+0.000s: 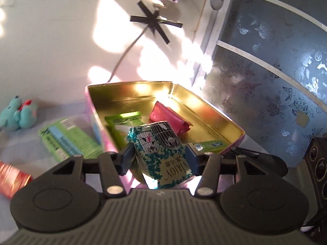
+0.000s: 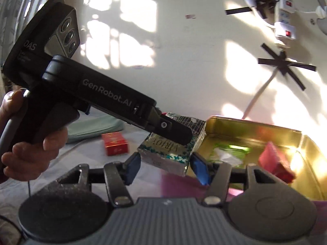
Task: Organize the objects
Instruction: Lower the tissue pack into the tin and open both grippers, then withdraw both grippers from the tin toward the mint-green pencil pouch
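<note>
Holding a green pouch, a red pouch and a small green packet, the open gold-lined pink tin sits lidless. Left gripper clamps a teal-speckled foil packet above it; right gripper spread wide, empty.

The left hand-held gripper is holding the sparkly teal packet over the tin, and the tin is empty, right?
Not empty. The left wrist view shows the tin already holding a red packet and a green packet. The left hand-held gripper does hold the teal packet.
</note>
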A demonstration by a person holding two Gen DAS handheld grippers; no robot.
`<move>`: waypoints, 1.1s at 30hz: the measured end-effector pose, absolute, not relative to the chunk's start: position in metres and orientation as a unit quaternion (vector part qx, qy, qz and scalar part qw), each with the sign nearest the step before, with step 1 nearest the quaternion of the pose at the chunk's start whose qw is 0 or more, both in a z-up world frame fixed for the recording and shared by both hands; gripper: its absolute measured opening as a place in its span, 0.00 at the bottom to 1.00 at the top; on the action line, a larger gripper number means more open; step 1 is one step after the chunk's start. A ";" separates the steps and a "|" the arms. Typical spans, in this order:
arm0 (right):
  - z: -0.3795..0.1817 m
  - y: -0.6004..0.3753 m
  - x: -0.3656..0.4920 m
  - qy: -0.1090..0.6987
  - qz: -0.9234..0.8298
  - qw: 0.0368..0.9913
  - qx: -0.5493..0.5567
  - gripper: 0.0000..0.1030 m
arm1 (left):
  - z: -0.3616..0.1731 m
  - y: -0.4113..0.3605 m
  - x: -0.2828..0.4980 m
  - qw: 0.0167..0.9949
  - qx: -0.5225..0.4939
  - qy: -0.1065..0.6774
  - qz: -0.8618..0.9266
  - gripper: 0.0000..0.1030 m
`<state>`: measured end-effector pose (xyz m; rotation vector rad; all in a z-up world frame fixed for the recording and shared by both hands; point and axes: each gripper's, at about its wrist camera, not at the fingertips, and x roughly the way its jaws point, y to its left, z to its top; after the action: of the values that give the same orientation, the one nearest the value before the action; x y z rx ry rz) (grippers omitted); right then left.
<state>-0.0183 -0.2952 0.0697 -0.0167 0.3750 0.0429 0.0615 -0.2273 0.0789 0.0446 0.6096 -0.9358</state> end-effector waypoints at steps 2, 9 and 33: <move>0.071 -0.321 -0.014 0.191 -0.017 0.981 -0.006 0.54 | 0.077 -0.265 0.071 0.843 0.036 0.289 -0.453 0.54; 0.054 -0.402 0.006 0.202 -0.144 0.969 0.012 0.75 | 0.055 -0.352 0.095 0.850 0.083 0.301 -0.425 0.57; 0.064 -0.316 -0.035 0.151 0.001 0.983 0.109 0.69 | 0.029 -0.150 0.041 0.928 0.091 0.294 -0.208 0.71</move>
<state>-0.0350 -0.3159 0.0640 0.2183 0.3036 0.0030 0.0410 -0.1498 0.0286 0.1872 0.6021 -0.4261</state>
